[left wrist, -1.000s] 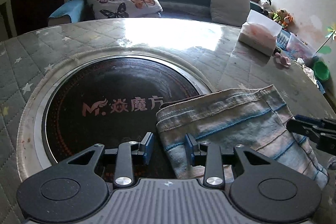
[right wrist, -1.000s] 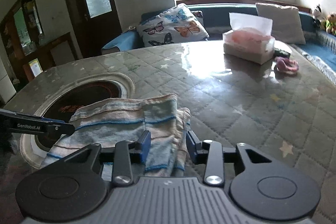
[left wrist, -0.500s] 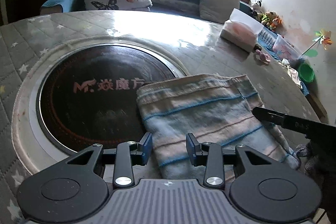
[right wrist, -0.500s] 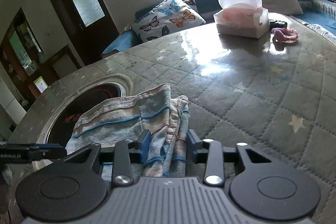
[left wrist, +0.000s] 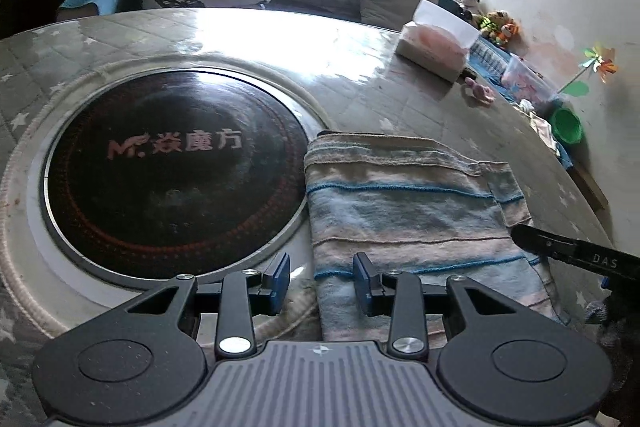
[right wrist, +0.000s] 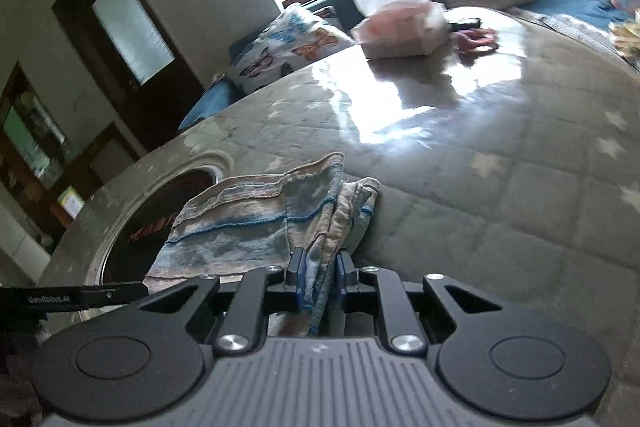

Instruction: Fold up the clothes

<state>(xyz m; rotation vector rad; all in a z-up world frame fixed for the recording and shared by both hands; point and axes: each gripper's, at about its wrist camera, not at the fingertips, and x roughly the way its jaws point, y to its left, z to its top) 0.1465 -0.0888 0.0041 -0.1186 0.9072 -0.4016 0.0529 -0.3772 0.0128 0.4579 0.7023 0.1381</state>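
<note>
Right gripper [right wrist: 318, 277] has just clamped its jaws on my striped cloth's [left wrist: 416, 203] bunched edge at 6 o'clock, while my left gripper [left wrist: 320, 277] stays parted over the corner by the cooktop [left wrist: 172, 167], so I judge a fold is starting.

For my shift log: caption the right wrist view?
Right tool shut on bunched edge of striped cloth on quilted table.

Round table [left wrist: 224, 39] w/ grey quilted star-print cover, glossy. Dark round hotplate [left wrist: 172, 167] set in its surface. On top: striped cloth [left wrist: 408, 203] overlapping hotplate rim, tissue box [left wrist: 436, 47], small pink item [left wrist: 482, 91] near far edge.
</note>
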